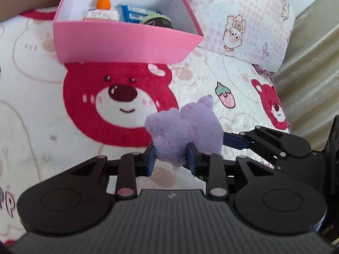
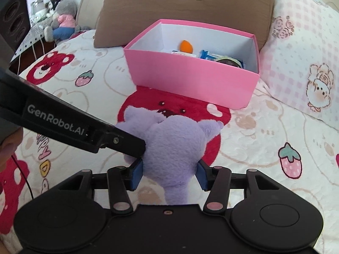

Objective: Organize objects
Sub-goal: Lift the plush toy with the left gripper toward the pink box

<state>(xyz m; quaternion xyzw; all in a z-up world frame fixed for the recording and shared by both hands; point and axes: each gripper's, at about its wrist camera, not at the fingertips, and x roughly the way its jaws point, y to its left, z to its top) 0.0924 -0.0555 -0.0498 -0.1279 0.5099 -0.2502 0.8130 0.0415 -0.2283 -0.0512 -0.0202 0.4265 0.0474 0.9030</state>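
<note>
A purple plush toy (image 1: pixel 186 131) hangs above the bed, held from two sides. My left gripper (image 1: pixel 171 158) is shut on a lower fold of it, blue pads pressed into the fur. My right gripper (image 2: pixel 169 175) is shut on the same plush toy (image 2: pixel 171 148), its pads squeezing the body, and it shows in the left wrist view as a dark arm at the right. Beyond the toy stands an open pink box (image 1: pixel 118 40), also in the right wrist view (image 2: pixel 190 78). Inside lie an orange egg shape (image 1: pixel 103 2), small cartons and a round tin.
The bed cover (image 1: pixel 42 97) shows red bear faces and strawberries. A pink patterned pillow (image 2: pixel 303 48) lies right of the box, a brown cushion (image 2: pixel 186 8) behind it. Stuffed toys (image 2: pixel 61 14) sit at the far left beside a dark speaker.
</note>
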